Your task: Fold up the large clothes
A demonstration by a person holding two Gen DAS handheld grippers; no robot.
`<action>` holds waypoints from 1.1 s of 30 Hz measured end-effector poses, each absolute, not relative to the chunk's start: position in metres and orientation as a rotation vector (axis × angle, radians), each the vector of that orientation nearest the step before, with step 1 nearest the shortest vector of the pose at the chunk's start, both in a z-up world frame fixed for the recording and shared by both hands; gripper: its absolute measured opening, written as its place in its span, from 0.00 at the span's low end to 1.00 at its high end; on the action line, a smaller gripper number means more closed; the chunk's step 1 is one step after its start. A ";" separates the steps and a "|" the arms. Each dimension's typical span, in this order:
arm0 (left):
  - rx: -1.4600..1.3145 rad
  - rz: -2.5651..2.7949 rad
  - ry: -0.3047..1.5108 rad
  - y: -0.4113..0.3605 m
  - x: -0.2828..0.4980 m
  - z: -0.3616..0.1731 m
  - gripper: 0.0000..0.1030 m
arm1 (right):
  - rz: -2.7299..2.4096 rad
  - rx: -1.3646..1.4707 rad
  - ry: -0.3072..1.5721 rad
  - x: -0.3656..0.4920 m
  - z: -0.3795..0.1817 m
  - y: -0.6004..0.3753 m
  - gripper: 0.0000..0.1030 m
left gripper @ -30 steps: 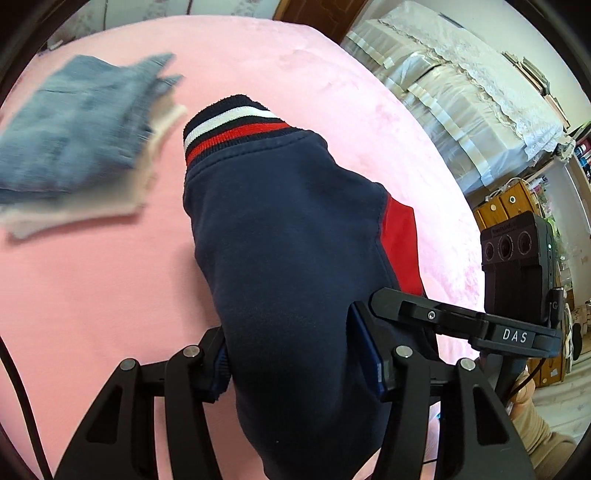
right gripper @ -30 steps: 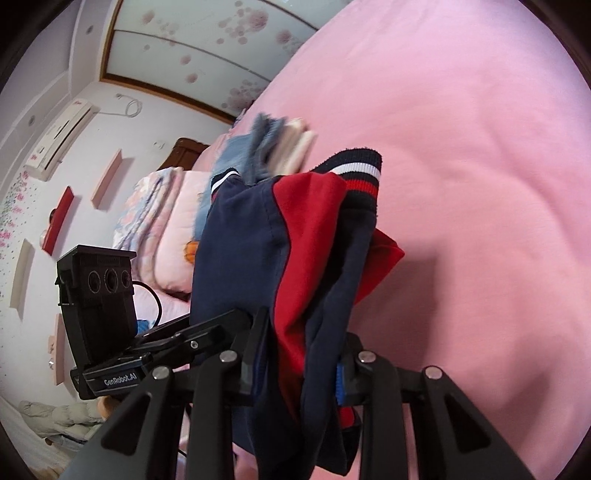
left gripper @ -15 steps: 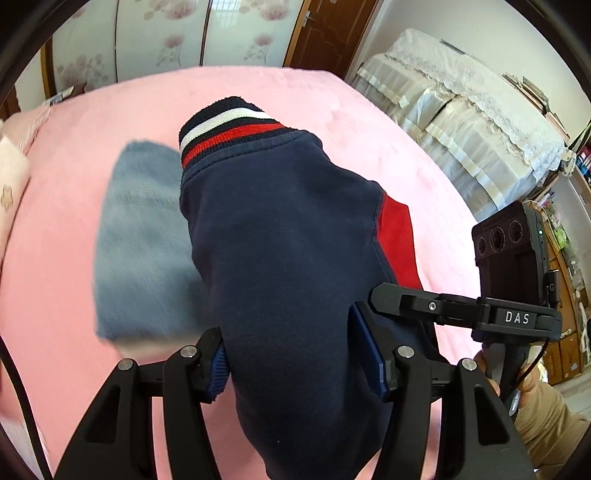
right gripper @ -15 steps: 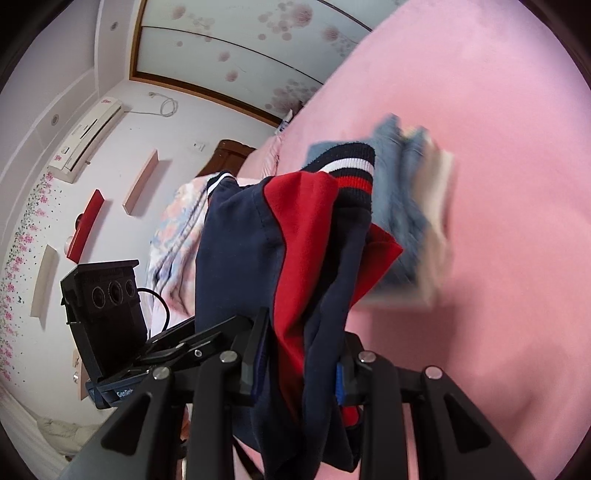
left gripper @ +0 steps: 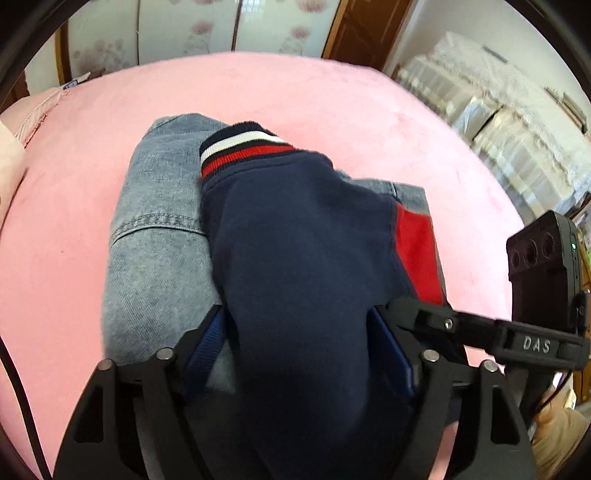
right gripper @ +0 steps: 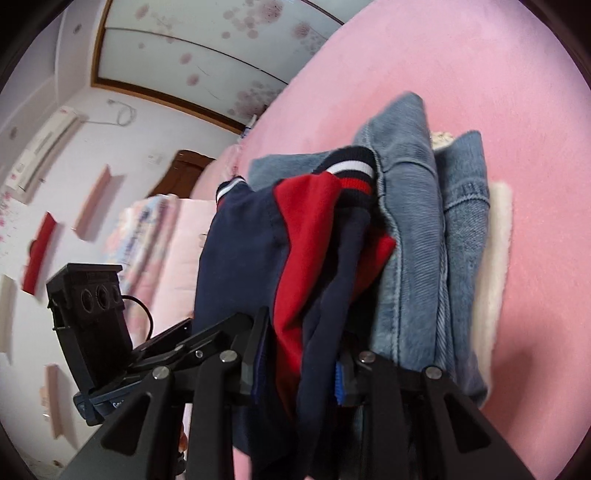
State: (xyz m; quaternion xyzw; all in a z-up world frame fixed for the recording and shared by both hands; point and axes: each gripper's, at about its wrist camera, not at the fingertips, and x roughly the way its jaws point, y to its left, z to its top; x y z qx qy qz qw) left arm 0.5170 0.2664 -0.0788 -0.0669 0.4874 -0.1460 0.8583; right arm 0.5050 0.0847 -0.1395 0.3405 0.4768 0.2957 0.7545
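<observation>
A folded navy jacket [left gripper: 295, 240] with red panels and a striped cuff [left gripper: 243, 147] lies over a folded denim stack [left gripper: 159, 240] on the pink bed [left gripper: 332, 92]. My left gripper [left gripper: 299, 343] has the jacket's near end between its jaws, which are opening; the left pad [left gripper: 207, 343] stands clear of the cloth, with denim showing in the gap. My right gripper [right gripper: 301, 373] is shut on the jacket's [right gripper: 240, 258] other edge, navy and red layers bunched between its pads. The denim stack [right gripper: 417, 240] rests on a cream garment [right gripper: 495, 258].
The pink bed [right gripper: 480, 74] stretches all round the stack. Covered furniture [left gripper: 498, 103] stands beyond its right side and a wooden door [left gripper: 362, 29] at the back. Folded quilts [right gripper: 159, 240] lie at the head. A person's hand [left gripper: 557, 424] holds the right gripper.
Both grippers carried the jacket across the bed until it came over the denim stack. The left jaws have widened and the left pad has come off the cloth.
</observation>
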 end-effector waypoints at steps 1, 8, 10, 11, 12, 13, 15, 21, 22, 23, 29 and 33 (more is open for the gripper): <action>-0.139 -0.303 1.008 0.265 0.516 -0.079 0.77 | 0.641 0.723 1.031 0.505 -0.141 0.086 0.27; -0.099 -0.211 0.999 0.259 0.491 -0.066 0.81 | 0.628 0.640 1.047 0.494 -0.121 0.087 0.42; -0.061 -0.185 1.004 0.256 0.474 -0.057 0.81 | 0.620 0.607 1.031 0.482 -0.108 0.081 0.49; -0.043 -0.181 1.004 0.254 0.463 -0.050 0.81 | 0.618 0.585 1.015 0.474 -0.099 0.078 0.50; -0.032 -0.179 1.002 0.253 0.455 -0.045 0.81 | 0.611 0.562 1.003 0.466 -0.091 0.074 0.50; -0.019 -0.170 0.998 0.249 0.444 -0.039 0.81 | 0.604 0.540 0.993 0.457 -0.084 0.069 0.50; -0.011 -0.163 0.989 0.242 0.421 -0.023 0.81 | 0.599 0.507 0.973 0.434 -0.067 0.057 0.50; -0.047 -0.118 0.950 0.216 0.344 0.018 0.81 | 0.566 0.414 0.943 0.368 -0.022 0.026 0.50; -0.051 -0.114 0.943 0.210 0.332 0.025 0.81 | 0.564 0.405 0.944 0.356 -0.016 0.019 0.50; -0.049 -0.104 0.936 0.204 0.318 0.032 0.81 | 0.556 0.395 0.946 0.343 -0.011 0.012 0.50; -0.022 -0.028 0.885 0.170 0.240 0.070 0.81 | 0.524 0.311 0.931 0.272 0.019 -0.017 0.50; -0.055 0.018 0.875 0.153 0.187 0.088 0.87 | 0.510 0.260 0.900 0.223 0.036 -0.032 0.50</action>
